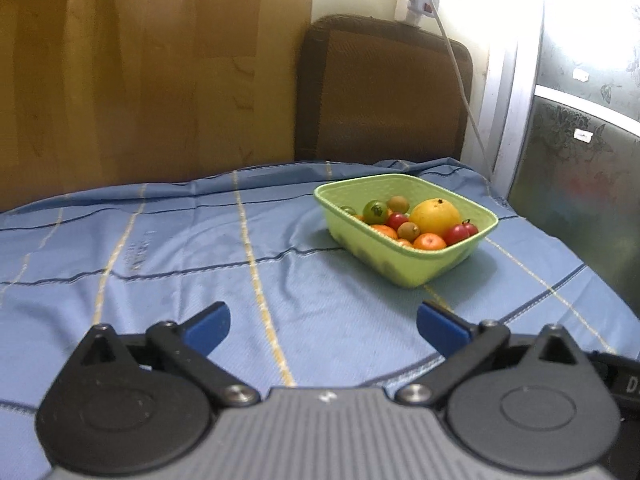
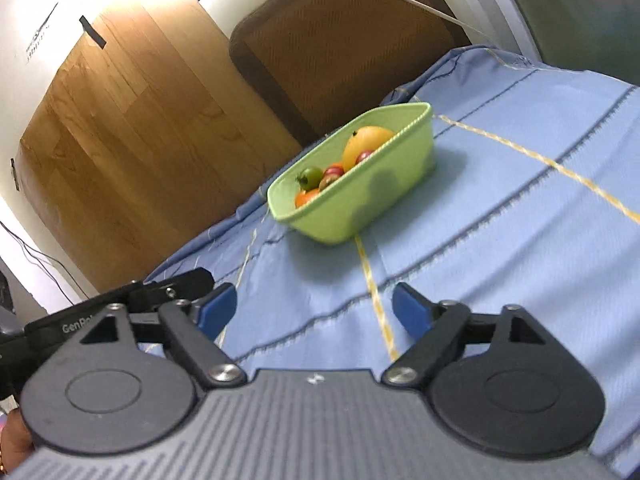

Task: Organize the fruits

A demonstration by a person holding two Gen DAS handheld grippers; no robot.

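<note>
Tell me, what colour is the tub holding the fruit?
Light green; the tub shows best in the left wrist view.

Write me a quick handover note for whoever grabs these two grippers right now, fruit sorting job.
Left gripper: open, holding nothing, above the blue tablecloth, short of the basket.
Right gripper: open, holding nothing, also back from the basket.
Green basket stands on the cloth near the far right corner. Inside: a large yellow fruit, a green tomato, red cherry tomatoes, small orange fruits and brownish kiwi-like ones, all mixed.
Done: no fruit lies loose on the visible cloth.
Left: unclear; no second container in view, so check where sorted fruit should go.
</note>
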